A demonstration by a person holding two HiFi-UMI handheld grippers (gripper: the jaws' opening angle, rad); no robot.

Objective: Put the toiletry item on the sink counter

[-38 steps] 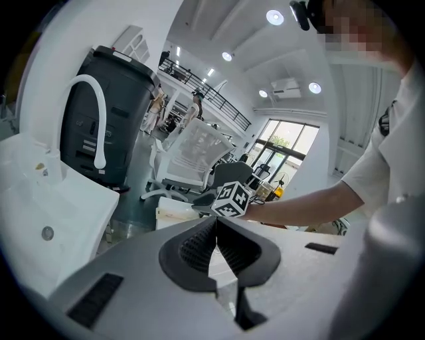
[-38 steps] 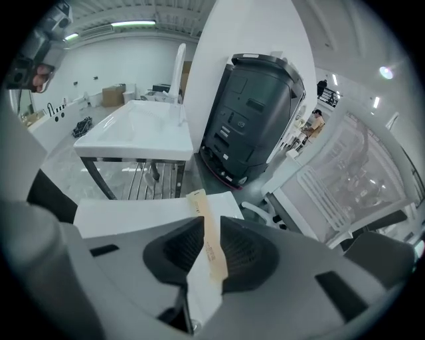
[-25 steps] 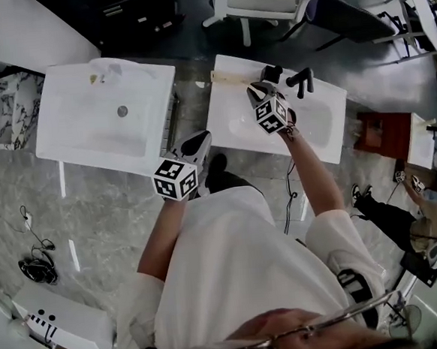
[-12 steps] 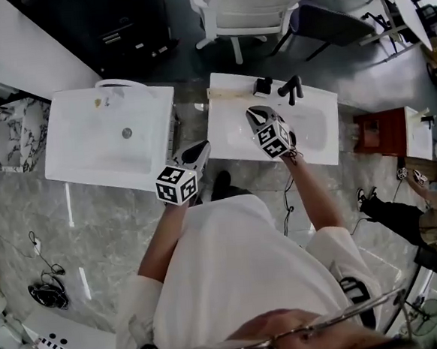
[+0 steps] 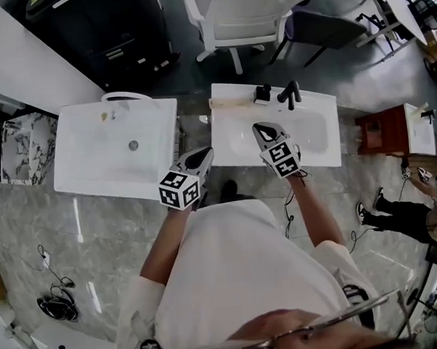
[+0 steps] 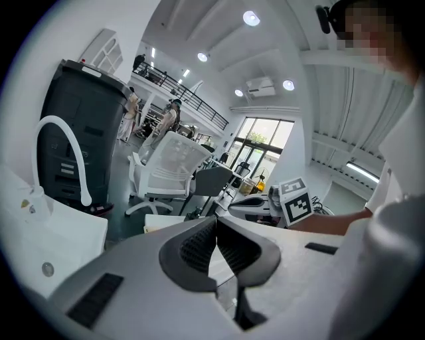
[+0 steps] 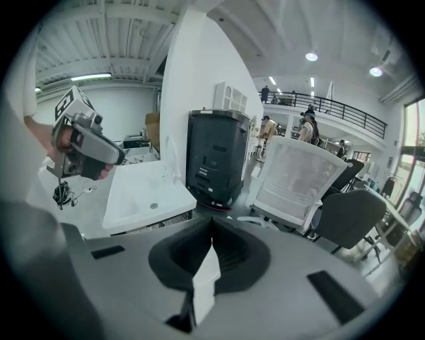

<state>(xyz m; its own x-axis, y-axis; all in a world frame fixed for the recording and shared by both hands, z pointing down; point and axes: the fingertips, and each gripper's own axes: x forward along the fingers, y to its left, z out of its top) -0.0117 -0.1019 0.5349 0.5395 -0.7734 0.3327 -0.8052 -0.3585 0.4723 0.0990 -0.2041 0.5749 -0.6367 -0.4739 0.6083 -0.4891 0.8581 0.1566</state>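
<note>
From the head view, the small dark toiletry item (image 5: 262,93) stands on the back rim of the right-hand white desk (image 5: 224,102). It is just left of the black faucet (image 5: 292,92) and apart from both tools. The right gripper (image 5: 264,131) hangs over this desk's basin, nearer the person than the item. The left gripper (image 5: 204,155) sits over the gap between this desk and the left sink (image 5: 90,169), which has a white curved faucet (image 5: 126,95). A white chair (image 5: 245,13) and a dark cabinet (image 5: 110,35) stand beyond. In the left gripper view, the jaws meet tip to tip with nothing in them, pointing toward the chair. In the right gripper view, the jaws have just been closing and now touch, empty, with the cabinet and left sink ahead.
</note>
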